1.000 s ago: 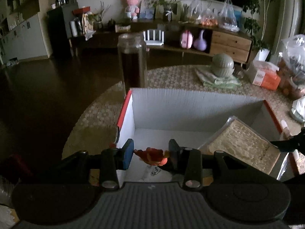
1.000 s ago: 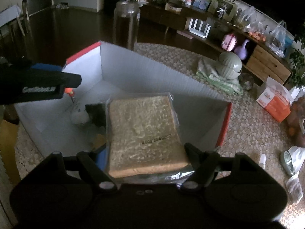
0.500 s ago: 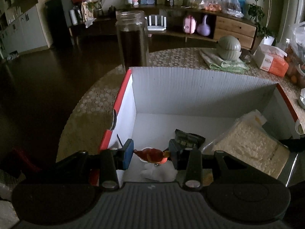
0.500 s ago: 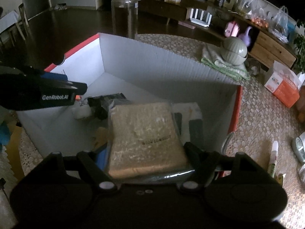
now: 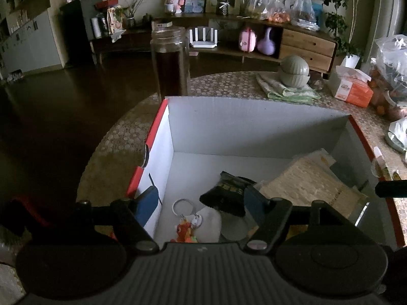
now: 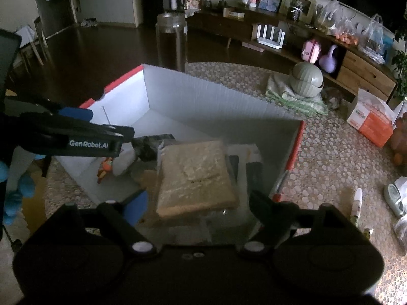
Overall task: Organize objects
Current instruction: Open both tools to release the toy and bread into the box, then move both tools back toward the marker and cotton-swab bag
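Note:
A white box with a red rim (image 5: 254, 124) stands on the round table. My left gripper (image 5: 199, 200) hangs over its near left corner, jaws opening, with nothing pressed between the blue pads. Under it, on the box floor, lies an orange toy keychain (image 5: 185, 230) with its ring, next to a dark packet (image 5: 226, 193). A bagged loaf of sliced bread (image 6: 195, 178) rests in the box on other flat items. My right gripper (image 6: 198, 203) straddles its near end, jaws opening, pads apart from the bread. The left gripper (image 6: 112, 123) also shows at the box's left.
A tall glass jar of dark liquid (image 5: 170, 61) stands just behind the box. Stacked green bowls on a folded cloth (image 5: 295, 72) and an orange tissue box (image 5: 353, 89) sit at the back right. A small white tube (image 6: 357, 203) lies right of the box.
The left jaws have spread and the orange keychain has dropped from them onto the box floor. The right jaws have widened and drawn back a little from the bread, which now lies in the box.

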Action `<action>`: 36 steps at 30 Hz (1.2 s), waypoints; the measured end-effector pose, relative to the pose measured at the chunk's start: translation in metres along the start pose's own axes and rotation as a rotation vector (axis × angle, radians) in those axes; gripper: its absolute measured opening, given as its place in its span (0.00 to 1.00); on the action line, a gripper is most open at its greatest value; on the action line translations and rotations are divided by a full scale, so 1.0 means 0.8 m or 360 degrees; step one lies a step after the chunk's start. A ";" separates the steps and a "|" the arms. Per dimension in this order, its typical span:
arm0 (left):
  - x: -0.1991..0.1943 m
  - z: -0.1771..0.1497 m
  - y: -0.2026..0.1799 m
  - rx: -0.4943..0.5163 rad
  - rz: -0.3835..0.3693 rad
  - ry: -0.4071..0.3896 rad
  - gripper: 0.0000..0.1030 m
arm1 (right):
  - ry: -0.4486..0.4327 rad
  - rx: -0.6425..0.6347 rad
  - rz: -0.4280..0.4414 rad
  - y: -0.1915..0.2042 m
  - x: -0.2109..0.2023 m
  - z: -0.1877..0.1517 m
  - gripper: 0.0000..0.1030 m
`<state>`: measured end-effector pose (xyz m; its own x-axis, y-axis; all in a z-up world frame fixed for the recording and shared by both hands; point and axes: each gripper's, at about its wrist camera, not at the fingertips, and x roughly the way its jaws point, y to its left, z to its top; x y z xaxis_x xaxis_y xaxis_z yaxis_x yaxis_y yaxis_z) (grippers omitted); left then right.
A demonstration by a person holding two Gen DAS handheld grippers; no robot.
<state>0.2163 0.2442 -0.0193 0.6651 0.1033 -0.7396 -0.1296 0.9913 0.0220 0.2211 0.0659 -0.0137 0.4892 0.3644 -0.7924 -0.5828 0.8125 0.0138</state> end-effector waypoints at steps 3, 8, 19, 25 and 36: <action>-0.010 -0.003 -0.004 0.0016 0.0000 -0.0008 0.72 | -0.0026 0.0003 0.0018 -0.003 -0.015 -0.004 0.86; -0.033 -0.007 -0.012 0.0011 -0.0019 -0.0034 0.72 | -0.0091 0.0005 0.0044 -0.010 -0.043 -0.013 0.89; -0.092 -0.021 -0.045 0.0053 -0.0152 -0.0098 0.78 | -0.0238 0.0024 0.0135 -0.030 -0.110 -0.043 1.00; -0.110 -0.037 -0.078 0.0090 -0.0208 -0.0112 0.83 | -0.0257 0.0025 0.0112 -0.050 -0.138 -0.070 1.00; -0.129 -0.067 -0.170 0.0233 -0.0413 -0.0128 0.99 | -0.0251 0.0117 -0.0039 -0.130 -0.163 -0.161 1.00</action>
<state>0.1260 0.0945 0.0181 0.7188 -0.1545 -0.6778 0.1556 0.9860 -0.0598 0.1342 -0.1243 0.0097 0.6018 0.4062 -0.6876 -0.5233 0.8510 0.0447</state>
